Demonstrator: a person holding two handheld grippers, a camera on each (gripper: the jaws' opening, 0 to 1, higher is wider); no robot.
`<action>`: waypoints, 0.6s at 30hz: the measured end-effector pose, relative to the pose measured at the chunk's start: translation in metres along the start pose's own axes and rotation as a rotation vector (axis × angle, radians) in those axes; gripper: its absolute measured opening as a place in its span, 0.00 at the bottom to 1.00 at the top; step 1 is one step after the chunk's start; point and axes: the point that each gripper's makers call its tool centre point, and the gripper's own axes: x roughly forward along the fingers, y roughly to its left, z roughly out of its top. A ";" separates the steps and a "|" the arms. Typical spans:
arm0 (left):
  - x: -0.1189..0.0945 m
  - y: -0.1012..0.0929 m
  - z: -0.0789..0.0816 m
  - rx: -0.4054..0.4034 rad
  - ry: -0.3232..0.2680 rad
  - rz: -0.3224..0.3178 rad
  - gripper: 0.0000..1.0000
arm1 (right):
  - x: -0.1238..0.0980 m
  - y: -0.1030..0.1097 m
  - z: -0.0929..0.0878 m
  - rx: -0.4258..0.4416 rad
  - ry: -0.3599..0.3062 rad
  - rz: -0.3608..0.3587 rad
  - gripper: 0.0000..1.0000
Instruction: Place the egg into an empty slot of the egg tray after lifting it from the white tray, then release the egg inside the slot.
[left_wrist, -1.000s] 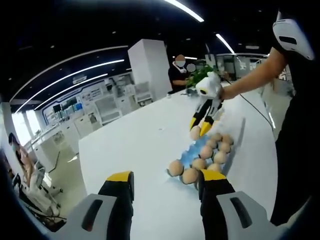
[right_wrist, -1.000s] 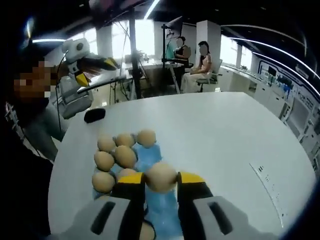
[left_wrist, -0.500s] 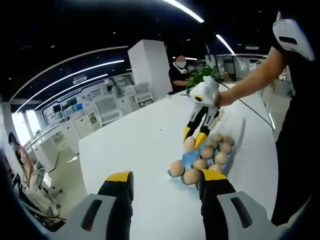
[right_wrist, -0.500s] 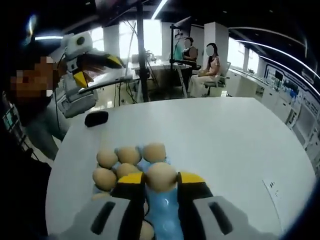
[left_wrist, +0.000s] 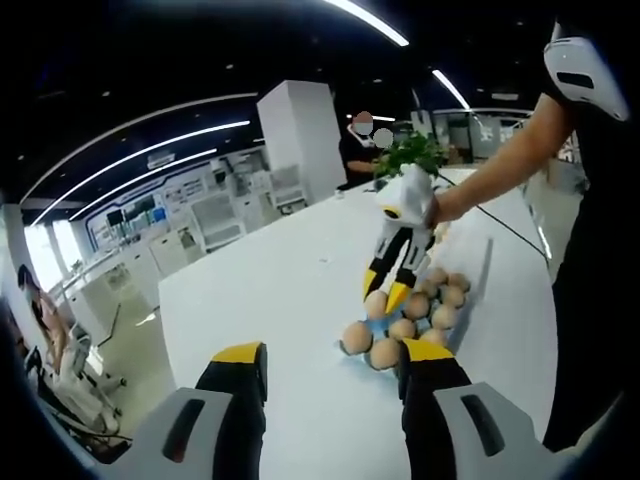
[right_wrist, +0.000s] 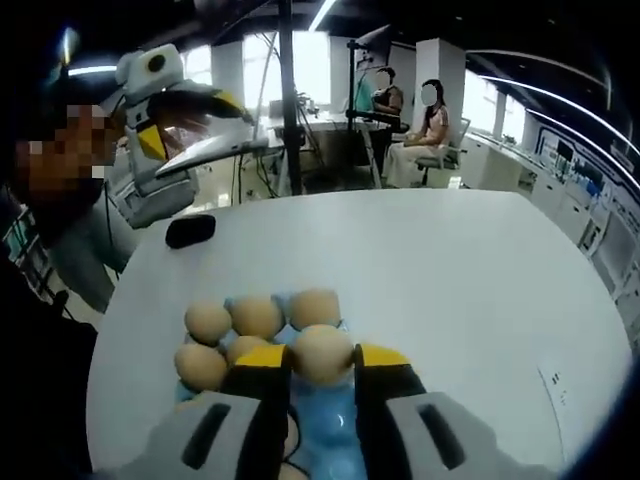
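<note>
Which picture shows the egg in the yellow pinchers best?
The right gripper view: the egg sits big and close between the right gripper tips, over the blue egg tray. In the left gripper view it's small and far, partly hidden by the gripper.

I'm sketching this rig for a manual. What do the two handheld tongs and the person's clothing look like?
Both tongs share one design: the left tongs have grey bodies with dark oval insets, black jaws and yellow tips. The right tongs match, and from the left gripper view their upper housing is white and rounded. The person wears a dark top.
</note>
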 end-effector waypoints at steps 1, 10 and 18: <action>0.000 0.000 0.000 0.001 -0.001 0.001 0.53 | 0.001 0.001 -0.001 0.003 0.004 0.007 0.24; -0.001 -0.001 -0.001 -0.002 0.002 0.000 0.53 | 0.009 -0.001 -0.008 0.018 0.029 0.001 0.25; -0.002 -0.001 0.000 -0.004 0.000 0.005 0.53 | 0.015 -0.001 -0.014 0.031 0.050 0.005 0.25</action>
